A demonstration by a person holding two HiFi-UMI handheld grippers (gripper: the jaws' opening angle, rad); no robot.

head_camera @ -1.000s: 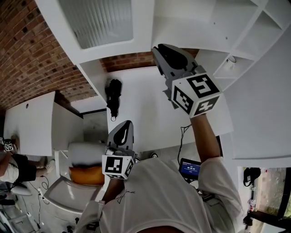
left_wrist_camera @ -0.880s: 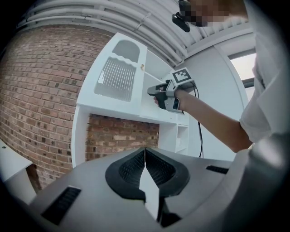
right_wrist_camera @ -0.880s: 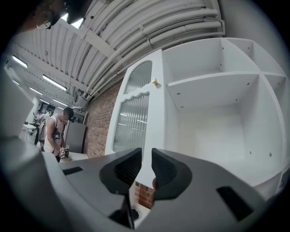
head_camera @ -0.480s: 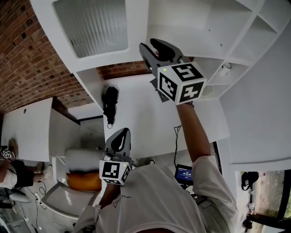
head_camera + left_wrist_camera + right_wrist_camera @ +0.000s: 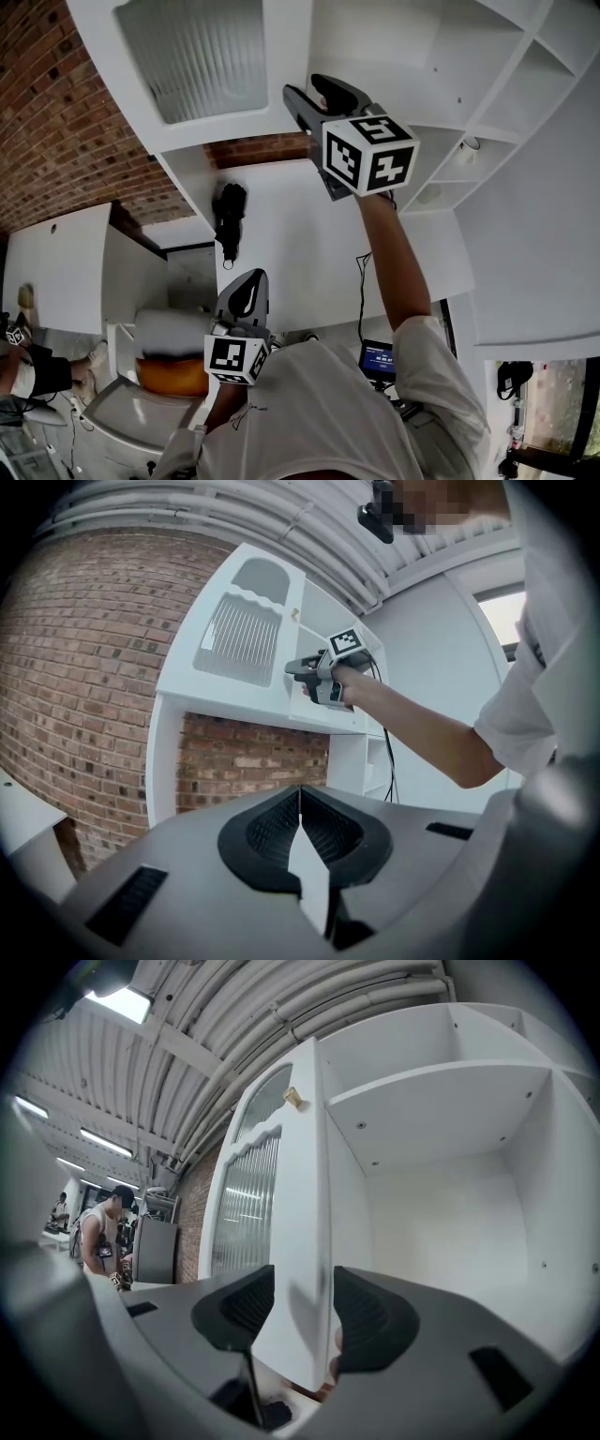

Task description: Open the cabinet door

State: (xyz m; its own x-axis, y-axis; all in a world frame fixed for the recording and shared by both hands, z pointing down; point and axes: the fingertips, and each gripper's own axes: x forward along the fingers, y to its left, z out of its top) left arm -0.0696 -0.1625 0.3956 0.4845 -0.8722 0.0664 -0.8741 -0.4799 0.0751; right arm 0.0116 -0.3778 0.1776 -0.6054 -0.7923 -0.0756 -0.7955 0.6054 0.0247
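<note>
Brick wall (image 5: pixel 56 122) | white cabinet door (image 5: pixel 197 66) open | white desk (image 5: pixel 300 234)

Cabinet door (image 5: pixel 281 56) left of shelves (image 5: pixel 525 84); brick wall (image 5: pixel 56 122) behind.

The room is bright and evenly lit, with soft shadows. There's glare from the ceiling strip lights (image 5: pixel 111 997) at eleven o'clock in the right gripper view, and a window (image 5: pixel 497 621) blows out at two o'clock in the left gripper view. Both gripper views bend toward black corners (the cabinet door (image 5: pixel 298 1241) smears close to the lens).

Brick wall (image 5: pixel 56 112), ceiling pipes (image 5: pixel 281 1016), small black device (image 5: pixel 230 214)
</note>
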